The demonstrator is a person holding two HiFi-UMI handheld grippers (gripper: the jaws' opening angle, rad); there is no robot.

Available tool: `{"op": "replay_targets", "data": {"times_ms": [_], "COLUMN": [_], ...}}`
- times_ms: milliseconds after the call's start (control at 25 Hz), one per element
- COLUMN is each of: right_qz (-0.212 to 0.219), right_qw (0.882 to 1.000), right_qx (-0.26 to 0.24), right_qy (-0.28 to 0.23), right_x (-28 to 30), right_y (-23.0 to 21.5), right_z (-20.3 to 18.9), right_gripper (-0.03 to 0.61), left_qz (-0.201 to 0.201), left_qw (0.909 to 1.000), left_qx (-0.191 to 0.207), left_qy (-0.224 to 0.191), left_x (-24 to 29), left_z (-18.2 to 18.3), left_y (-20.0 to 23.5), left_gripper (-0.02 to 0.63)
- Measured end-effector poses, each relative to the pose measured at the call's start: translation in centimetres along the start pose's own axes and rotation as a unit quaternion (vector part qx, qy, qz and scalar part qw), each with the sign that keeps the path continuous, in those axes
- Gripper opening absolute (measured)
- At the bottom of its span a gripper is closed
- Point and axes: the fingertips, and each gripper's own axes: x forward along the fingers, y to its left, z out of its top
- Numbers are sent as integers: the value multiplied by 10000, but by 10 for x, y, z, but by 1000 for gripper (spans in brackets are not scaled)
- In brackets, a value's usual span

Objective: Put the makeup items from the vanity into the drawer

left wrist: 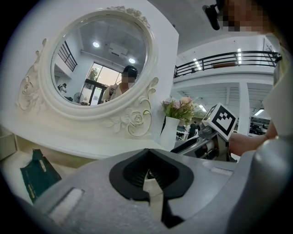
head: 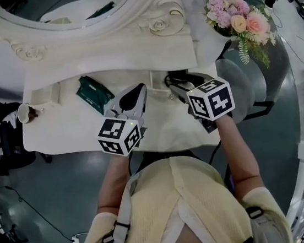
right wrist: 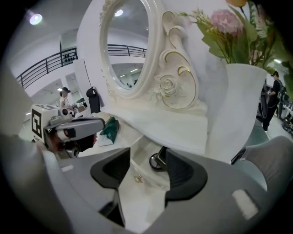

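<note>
A dark green flat pouch [head: 94,92] lies on the white vanity top [head: 59,133], left of both grippers; it also shows in the left gripper view [left wrist: 37,173] and the right gripper view [right wrist: 110,128]. My left gripper [head: 136,95] hovers just right of the pouch, its jaws together with nothing in them [left wrist: 147,176]. My right gripper [head: 177,90] stands open and empty [right wrist: 143,171]. Just beyond its jaws a dark round item [right wrist: 158,161] sits in a white recess that looks like a small open drawer with a gold knob [right wrist: 137,179]. In the head view that dark item [head: 178,78] is partly hidden.
An ornate round mirror [head: 82,10] rises behind the vanity. A white vase of pink flowers [head: 236,21] stands at the back right. A small white cup [head: 26,112] sits at the vanity's left end. A chair [head: 253,85] stands to the right.
</note>
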Motion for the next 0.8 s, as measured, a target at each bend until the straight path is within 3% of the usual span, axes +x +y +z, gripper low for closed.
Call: {"op": "replay_targets", "data": {"times_ms": [560, 800], "right_qz": [24, 73], "right_qw": [9972, 9962], "right_qx": [215, 297], "right_qy": [-720, -819], "right_x": [-35, -40], "right_y": [-1, 2], "right_z": [12, 10], "right_gripper": [87, 77], "left_qz": [48, 60], "left_qw": [10000, 10000], "left_qx": [18, 29], "left_qy": [-50, -53], "left_x": [-7, -12], "left_z": [6, 8], "left_y": [-3, -3], "left_gripper": [0, 0]}}
